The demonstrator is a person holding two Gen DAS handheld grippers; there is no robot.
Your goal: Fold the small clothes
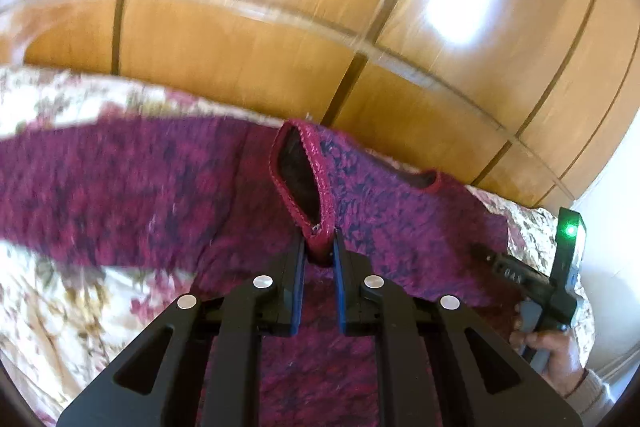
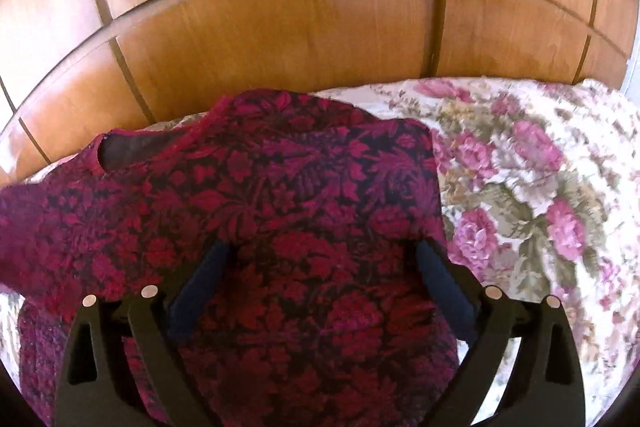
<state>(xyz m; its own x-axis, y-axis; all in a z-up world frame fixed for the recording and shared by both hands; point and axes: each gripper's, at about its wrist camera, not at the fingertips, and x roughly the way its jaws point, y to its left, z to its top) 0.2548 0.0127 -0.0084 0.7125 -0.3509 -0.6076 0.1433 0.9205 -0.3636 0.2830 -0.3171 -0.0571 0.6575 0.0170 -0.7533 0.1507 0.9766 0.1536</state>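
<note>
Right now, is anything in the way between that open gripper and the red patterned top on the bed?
Nothing visible. The right gripper hangs open directly over the top, with only air between. The left gripper is already shut on the sleeve cuff.

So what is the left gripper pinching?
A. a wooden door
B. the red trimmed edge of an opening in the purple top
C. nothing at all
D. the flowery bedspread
B: in the left wrist view the left gripper has its jaws shut on the red trimmed edge of an opening in the purple top.
</note>
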